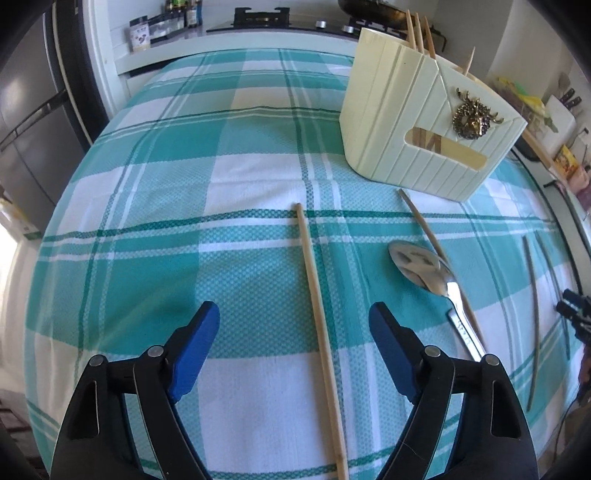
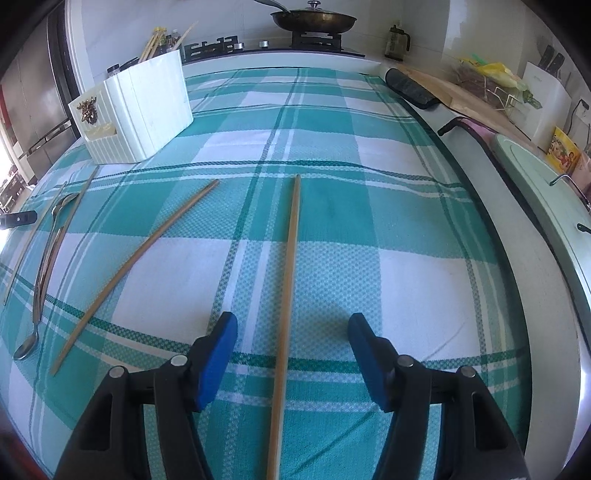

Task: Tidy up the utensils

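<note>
A cream utensil holder (image 1: 424,122) with several chopsticks in it stands at the far right of the teal checked cloth; it also shows in the right wrist view (image 2: 136,110). My left gripper (image 1: 293,332) is open, with a wooden chopstick (image 1: 317,314) lying on the cloth between its fingers. A metal spoon (image 1: 428,273) and another chopstick (image 1: 439,258) lie to its right. My right gripper (image 2: 291,339) is open, with a chopstick (image 2: 288,295) lying between its fingers. Another chopstick (image 2: 136,273) and the spoon (image 2: 44,277) lie to its left.
A stove with a pan (image 2: 314,18) stands beyond the table. A cutting board, bags and a knife block (image 2: 546,99) line the counter on the right. Two more thin sticks (image 1: 535,314) lie at the right of the left wrist view. A fridge (image 1: 26,122) stands at the left.
</note>
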Demonstrator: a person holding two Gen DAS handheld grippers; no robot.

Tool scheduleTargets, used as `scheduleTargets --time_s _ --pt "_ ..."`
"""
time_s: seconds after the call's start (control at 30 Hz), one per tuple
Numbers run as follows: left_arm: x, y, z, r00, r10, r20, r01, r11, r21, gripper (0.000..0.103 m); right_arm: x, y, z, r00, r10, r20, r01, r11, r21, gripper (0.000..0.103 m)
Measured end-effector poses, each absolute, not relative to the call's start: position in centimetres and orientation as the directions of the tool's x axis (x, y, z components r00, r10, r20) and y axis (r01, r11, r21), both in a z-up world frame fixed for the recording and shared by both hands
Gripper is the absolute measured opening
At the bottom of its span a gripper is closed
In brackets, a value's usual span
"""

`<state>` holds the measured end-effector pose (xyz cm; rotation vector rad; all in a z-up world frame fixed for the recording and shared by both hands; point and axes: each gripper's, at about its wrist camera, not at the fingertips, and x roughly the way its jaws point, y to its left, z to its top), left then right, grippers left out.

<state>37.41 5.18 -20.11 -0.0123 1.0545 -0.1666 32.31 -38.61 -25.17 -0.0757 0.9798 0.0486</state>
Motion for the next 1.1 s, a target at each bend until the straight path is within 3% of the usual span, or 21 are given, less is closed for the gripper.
scheduleTargets --time_s 0.23,0.57,0.8,0.9,0.97,1.1 --pt "38.8 5.2 -21.1 0.481 -0.126 -0.868 0.120 0.990 -0.077 0.081 34.7 -38.8 -24.9 0.544 0.037 -0.838 -0.079 0.997 -0.007 0.057" --pt "40.6 4.7 -20.7 0.464 -0.145 -0.874 0.137 0.986 -0.091 0.057 40.0 -38.6 -24.6 0.522 0.058 -0.851 -0.080 0.997 0.018 0.040" --pt "42.1 4.1 -20.7 0.449 -0.159 -0.879 0.151 0.983 -0.101 0.048 42.5 -38.7 -24.8 0.501 0.057 -0.863 -0.063 0.998 0.029 0.028" --pt "42.3 3.9 -20.8 0.456 -0.162 -0.875 0.155 0.983 -0.101 0.033 42.9 -38.5 -24.8 0.513 0.030 -0.858 -0.054 0.999 0.002 0.019" --pt "42.2 3.8 -20.8 0.468 -0.160 -0.869 0.158 0.983 -0.096 0.010 43.0 -38.5 -24.9 0.527 0.016 -0.850 -0.046 0.999 -0.009 0.011" --pt "42.1 4.1 -20.9 0.495 -0.181 -0.850 0.149 0.981 -0.123 0.004 43.2 -38.8 -25.0 0.556 0.026 -0.831 -0.038 0.999 0.006 0.005"
